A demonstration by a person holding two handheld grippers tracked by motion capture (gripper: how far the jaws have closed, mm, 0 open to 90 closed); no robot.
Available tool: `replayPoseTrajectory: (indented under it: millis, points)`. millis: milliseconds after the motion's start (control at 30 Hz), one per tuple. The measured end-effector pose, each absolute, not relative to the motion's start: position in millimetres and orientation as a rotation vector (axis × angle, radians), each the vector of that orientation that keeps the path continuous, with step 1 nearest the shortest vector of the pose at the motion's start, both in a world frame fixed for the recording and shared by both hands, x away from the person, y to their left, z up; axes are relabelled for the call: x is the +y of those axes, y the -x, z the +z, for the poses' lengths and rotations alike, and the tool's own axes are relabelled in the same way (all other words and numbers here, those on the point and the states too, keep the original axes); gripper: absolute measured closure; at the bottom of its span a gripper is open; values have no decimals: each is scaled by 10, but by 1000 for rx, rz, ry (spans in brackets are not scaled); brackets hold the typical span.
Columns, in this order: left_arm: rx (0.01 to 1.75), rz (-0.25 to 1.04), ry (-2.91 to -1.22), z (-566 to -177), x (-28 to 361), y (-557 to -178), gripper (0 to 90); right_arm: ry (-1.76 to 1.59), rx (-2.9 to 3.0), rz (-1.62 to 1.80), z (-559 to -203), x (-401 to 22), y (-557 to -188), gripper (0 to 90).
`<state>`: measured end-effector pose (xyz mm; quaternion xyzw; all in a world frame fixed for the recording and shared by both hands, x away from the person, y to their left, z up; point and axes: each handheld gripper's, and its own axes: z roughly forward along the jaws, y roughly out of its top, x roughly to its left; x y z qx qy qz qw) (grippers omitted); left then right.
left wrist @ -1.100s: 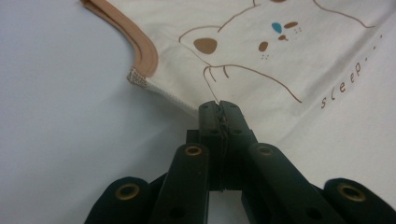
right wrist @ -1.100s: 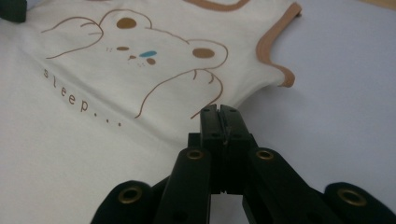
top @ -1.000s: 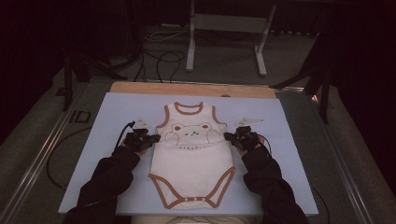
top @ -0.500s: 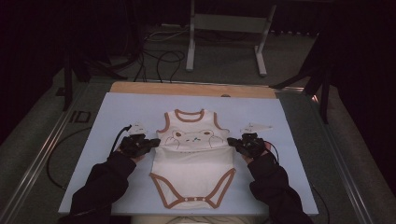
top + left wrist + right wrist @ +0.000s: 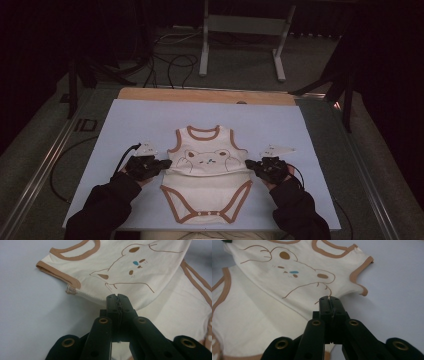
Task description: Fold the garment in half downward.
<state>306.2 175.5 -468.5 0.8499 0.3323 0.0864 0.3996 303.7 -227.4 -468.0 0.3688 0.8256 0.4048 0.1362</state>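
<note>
A cream baby bodysuit (image 5: pixel 207 192) with brown trim and a bear drawing lies on a pale blue mat (image 5: pixel 135 125). Its upper half is doubled over the lower half along a fold at waist height. My left gripper (image 5: pixel 167 163) is shut on the bodysuit's left side edge; in the left gripper view the closed jaws (image 5: pixel 117 296) pinch the cloth (image 5: pixel 120 267) just below the armhole. My right gripper (image 5: pixel 248 165) is shut on the right side edge, and in the right gripper view its jaws (image 5: pixel 329 298) clamp the lifted fabric (image 5: pixel 262 302) below the other armhole.
The mat lies on a table with a wooden strip (image 5: pixel 200 95) along its far edge. Beyond it, on the floor, stand a white frame (image 5: pixel 240 45) and loose cables (image 5: pixel 170 60). Bare mat lies left, right and beyond the bodysuit.
Both grippers have drawn back toward the person, pulling the bodysuit's upper half with them, so the neckline sits nearer and the top overlaps the lower half more.
</note>
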Motion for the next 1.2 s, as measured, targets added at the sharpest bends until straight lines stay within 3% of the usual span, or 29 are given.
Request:
replayPoseTrajectory:
  millis: [1200]
  points:
    - [865, 88, -2183, -5027, 1755, -2609, 900, -1123, 2490, 1100, -5061, -2336, -2619, 900]
